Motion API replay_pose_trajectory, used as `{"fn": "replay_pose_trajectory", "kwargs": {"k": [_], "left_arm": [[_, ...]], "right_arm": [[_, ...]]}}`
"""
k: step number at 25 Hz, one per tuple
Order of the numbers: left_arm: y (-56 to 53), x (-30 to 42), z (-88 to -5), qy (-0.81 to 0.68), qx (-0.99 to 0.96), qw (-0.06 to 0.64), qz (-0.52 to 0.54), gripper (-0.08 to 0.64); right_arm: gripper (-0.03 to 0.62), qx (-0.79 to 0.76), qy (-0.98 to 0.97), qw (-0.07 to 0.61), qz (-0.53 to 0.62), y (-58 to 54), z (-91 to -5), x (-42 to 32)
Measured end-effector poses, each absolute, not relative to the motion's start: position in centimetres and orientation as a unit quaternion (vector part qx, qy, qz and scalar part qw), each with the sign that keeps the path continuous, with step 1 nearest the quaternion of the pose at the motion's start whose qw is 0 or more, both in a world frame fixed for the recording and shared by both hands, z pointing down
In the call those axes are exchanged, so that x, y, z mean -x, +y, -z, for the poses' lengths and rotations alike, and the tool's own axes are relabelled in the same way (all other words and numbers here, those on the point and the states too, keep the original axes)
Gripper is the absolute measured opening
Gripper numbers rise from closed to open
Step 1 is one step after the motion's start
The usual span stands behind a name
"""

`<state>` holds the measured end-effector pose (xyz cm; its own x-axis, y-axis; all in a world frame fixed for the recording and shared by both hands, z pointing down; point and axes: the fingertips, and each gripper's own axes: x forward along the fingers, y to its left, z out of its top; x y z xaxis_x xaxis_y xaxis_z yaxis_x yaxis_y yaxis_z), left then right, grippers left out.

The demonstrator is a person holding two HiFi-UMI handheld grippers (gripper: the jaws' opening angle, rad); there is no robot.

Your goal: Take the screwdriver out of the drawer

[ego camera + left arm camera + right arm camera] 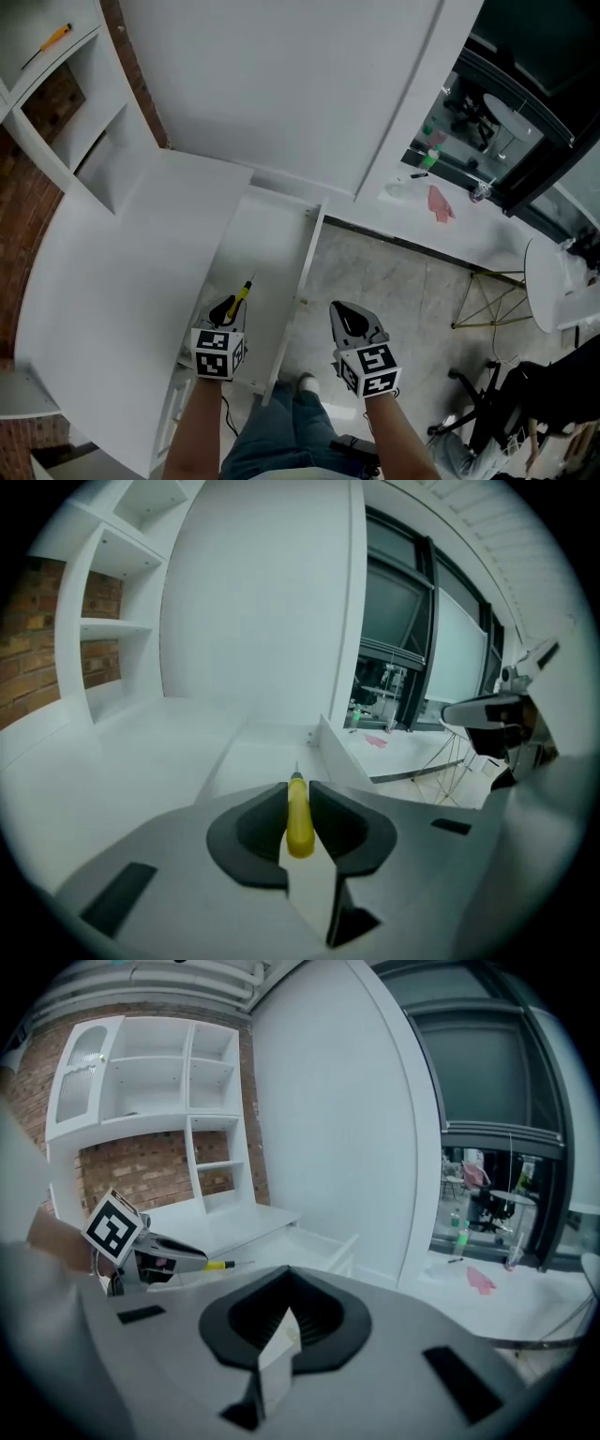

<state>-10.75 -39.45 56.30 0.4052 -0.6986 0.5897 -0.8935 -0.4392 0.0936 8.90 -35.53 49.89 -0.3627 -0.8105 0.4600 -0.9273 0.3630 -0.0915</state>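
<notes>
A yellow-handled screwdriver (242, 296) is clamped between the jaws of my left gripper (231, 309), its thin metal tip pointing forward. The gripper holds it in the air above the open white drawer (272, 234). In the left gripper view the yellow handle (299, 819) sits pinched in the left gripper (298, 803), with the drawer (258, 752) below and ahead. My right gripper (351, 321) hangs over the floor to the right of the drawer front, jaws together and nothing in them. The right gripper view shows the right gripper (284, 1290) shut, and the left gripper (155, 1251) with the screwdriver (219, 1265) off to its left.
A white counter (112, 281) runs along the left of the drawer, with open white shelves (66, 103) and brick wall behind. A tall white panel (300, 84) rises behind the drawer. To the right are a sill with a pink cloth (441, 203) and green bottle (430, 157), a round white table (553, 281) and a chair base (473, 398).
</notes>
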Motion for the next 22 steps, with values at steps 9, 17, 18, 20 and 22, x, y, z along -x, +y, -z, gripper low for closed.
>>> {"fn": "replay_pose_trajectory", "kwargs": {"k": [9,17,18,20,22], "left_arm": [[-40.1,16.8,-51.4,-0.535,-0.801,0.169,-0.211,0.081],[-42.2,23.4,-50.7,-0.566,-0.781,0.162,-0.209,0.081],[-42.4,24.1,-50.8,-0.569,-0.778,0.163,-0.211,0.081],[-43.1,25.7,-51.2,-0.573,-0.773,0.166,-0.215,0.081],[-43.8,27.0,-51.6,-0.576,-0.769,0.17,-0.217,0.081]], "right_arm": [[0.011,-0.521,-0.827,0.156,-0.145,-36.4,-46.8,-4.9],[0.011,-0.506,-0.837,0.161,-0.134,-37.9,-46.2,-0.8],[0.011,-0.504,-0.837,0.164,-0.135,-38.1,-46.3,-0.4],[0.011,-0.501,-0.838,0.169,-0.138,-38.5,-46.7,0.5],[0.011,-0.496,-0.839,0.176,-0.139,-38.9,-47.2,1.4]]}}
